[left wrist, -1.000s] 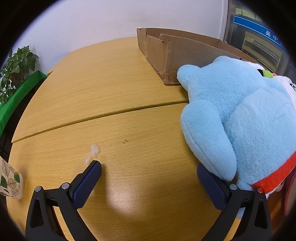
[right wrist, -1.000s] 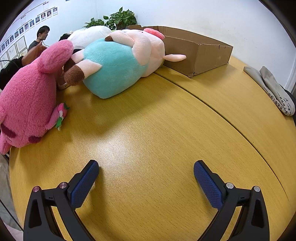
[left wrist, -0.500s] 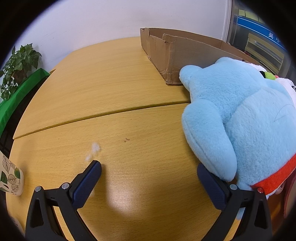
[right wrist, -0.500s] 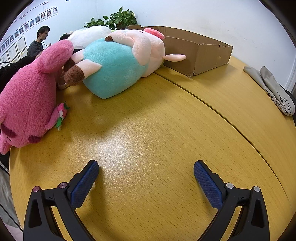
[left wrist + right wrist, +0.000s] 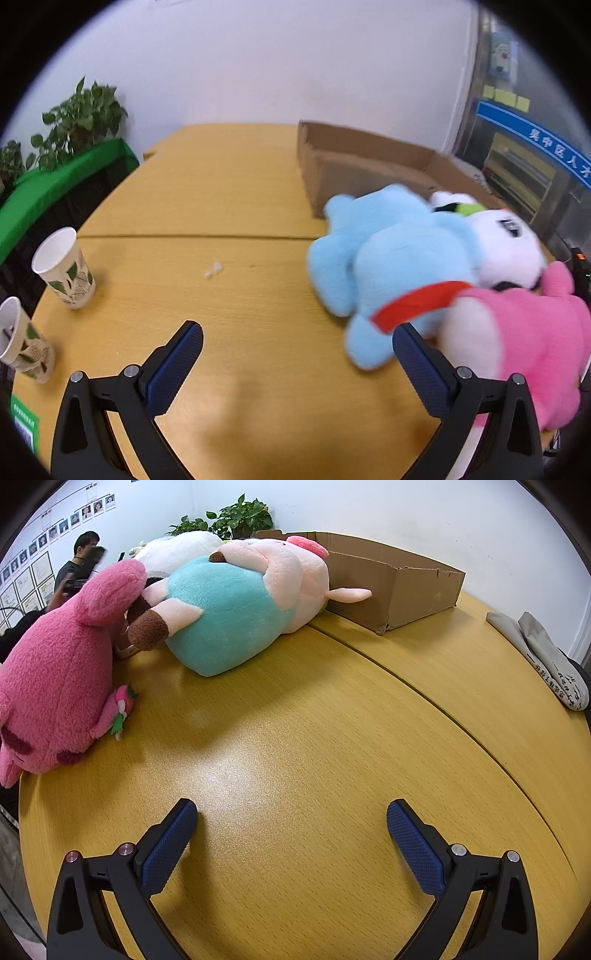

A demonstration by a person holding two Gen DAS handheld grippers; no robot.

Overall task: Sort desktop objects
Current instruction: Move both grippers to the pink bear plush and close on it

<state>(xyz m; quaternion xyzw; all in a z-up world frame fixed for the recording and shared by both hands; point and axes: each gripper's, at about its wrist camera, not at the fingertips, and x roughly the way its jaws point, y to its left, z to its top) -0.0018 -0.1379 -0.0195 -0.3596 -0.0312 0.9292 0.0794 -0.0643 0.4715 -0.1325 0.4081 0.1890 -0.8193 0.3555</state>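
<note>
A light wooden table (image 5: pixel 332 738) with a curved seam across its top carries a large open brown cardboard box (image 5: pixel 399 587) near the wall. In front of the box lie a fuzzy pink plush toy (image 5: pixel 55 672), a teal-and-cream plush toy (image 5: pixel 229 616) and a light blue plush toy with a red collar (image 5: pixel 399 258), crowded together. Elsewhere stand two leaf-printed paper cups (image 5: pixel 64 273), and folded grey cloth (image 5: pixel 546 657) lies at one edge.

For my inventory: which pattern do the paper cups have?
Green leaves on white paper cups, clearest in left wrist view.
</note>
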